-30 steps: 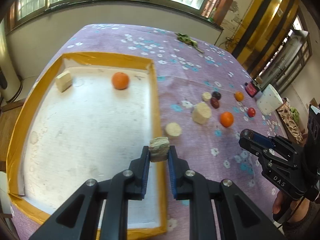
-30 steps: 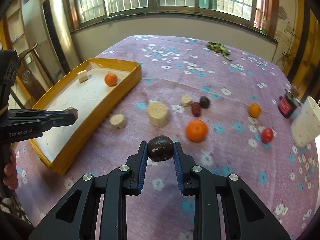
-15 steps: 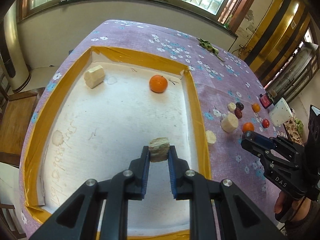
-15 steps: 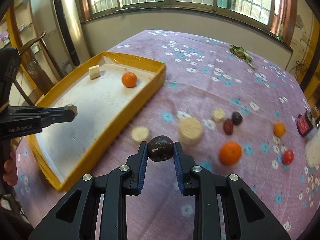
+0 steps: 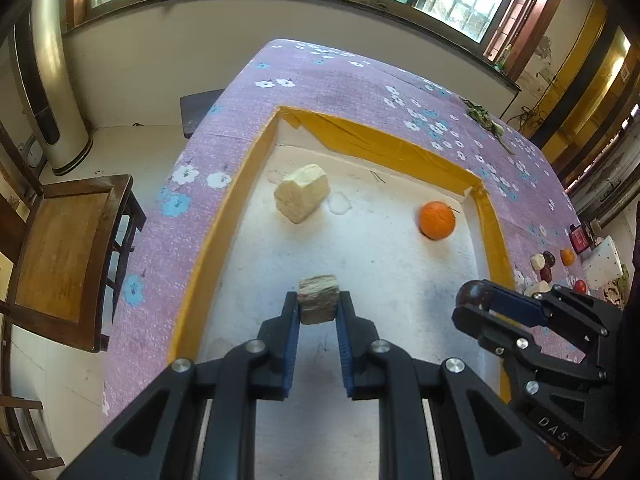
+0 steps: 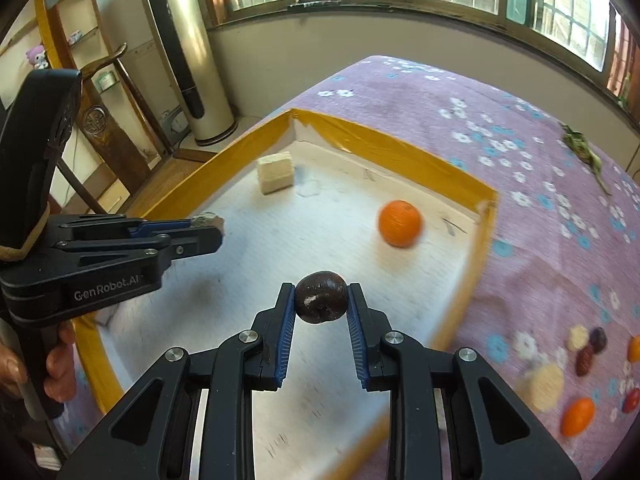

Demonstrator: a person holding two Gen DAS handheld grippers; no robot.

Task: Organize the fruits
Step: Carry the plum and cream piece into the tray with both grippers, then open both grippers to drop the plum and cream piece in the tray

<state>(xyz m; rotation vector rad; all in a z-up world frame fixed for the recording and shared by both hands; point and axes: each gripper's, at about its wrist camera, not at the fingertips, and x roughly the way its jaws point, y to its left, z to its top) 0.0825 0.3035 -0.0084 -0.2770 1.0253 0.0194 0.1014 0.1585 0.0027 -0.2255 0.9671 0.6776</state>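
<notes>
**Both claws loaded, over the tray**

Surroundings: yellow-rimmed tray (image 5: pixel 224 216) with a white floor sits on a purple flowered desk (image 5: pixel 352 76). Inside it, a pale cream block (image 5: pixel 302 193) at upper centre of the left wrist view and an orange (image 5: pixel 437 220) toward the upper right, well apart from each other. Outside the tray, at the right edge of that view, a cluster of loose fruit (image 5: pixel 548 264): pale, dark and orange pieces, too small to sort. A white box (image 5: pixel 604 264) sits beside them. Green leafy scrap (image 5: pixel 484 116) lies on the far desk. Wooden chair (image 5: pixel 60 248) at left, off the desk. Nothing stands between the claws and the tray floor.

Left claw (image 5: pixel 319 306): jaws closed on a rough tan chunk (image 5: pixel 319 298), pinched at the fingertips, held above the tray's white floor, lower centre of frame.

Right claw (image 6: pixel 321 300): jaws closed on a dark round fruit (image 6: pixel 321 297), brown-black with a pale scuff, held above the tray floor. A hand (image 6: pixel 60 364) grips the left tool's handle at the lower left of the right wrist view.

Change: a second ago both claws were out over the purple cloth, the right one near the loose fruit, the left at the tray's right rim. Now both are over the tray interior. Grips unchanged. Block and orange have not shifted in the tray.
</notes>
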